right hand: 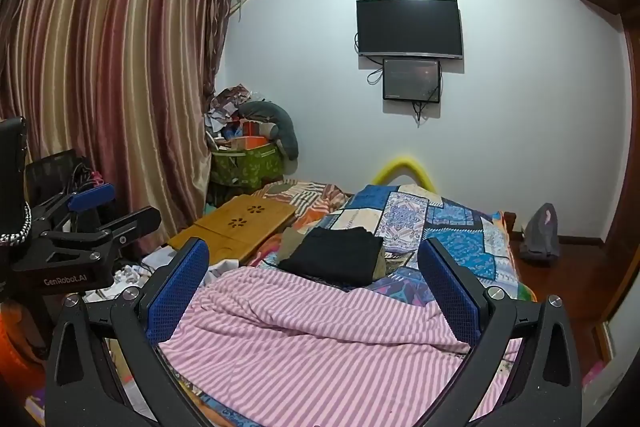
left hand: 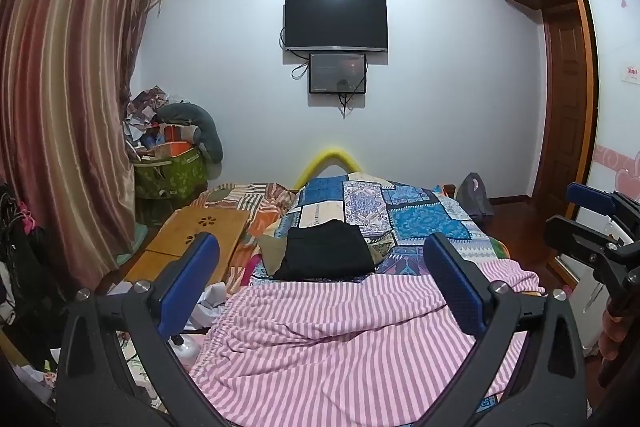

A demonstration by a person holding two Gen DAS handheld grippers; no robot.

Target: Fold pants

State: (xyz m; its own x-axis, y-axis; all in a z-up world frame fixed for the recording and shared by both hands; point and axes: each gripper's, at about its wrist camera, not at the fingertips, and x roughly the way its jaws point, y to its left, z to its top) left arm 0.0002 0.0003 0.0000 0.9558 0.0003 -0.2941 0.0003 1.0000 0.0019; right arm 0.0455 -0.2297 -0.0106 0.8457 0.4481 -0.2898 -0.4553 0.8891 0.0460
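Lying rumpled on the patchwork-quilted bed (left hand: 416, 211), the pink-and-white striped cotton pants (left hand: 340, 339) stretch away directly beneath both gaping, empty grippers, left (left hand: 320, 287) and right (right hand: 316, 291), roughly equally near.

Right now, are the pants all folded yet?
Not yet. The black folded stack farther up the bed looks finished. The pink striped pants lie rumpled and unfolded. The left gripper and right gripper are both open, holding nothing. All the folding remains.

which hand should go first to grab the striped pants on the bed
Left, marginally: the striped pants sit centered between the open left tongs; the right tongs, also open, see them similarly.
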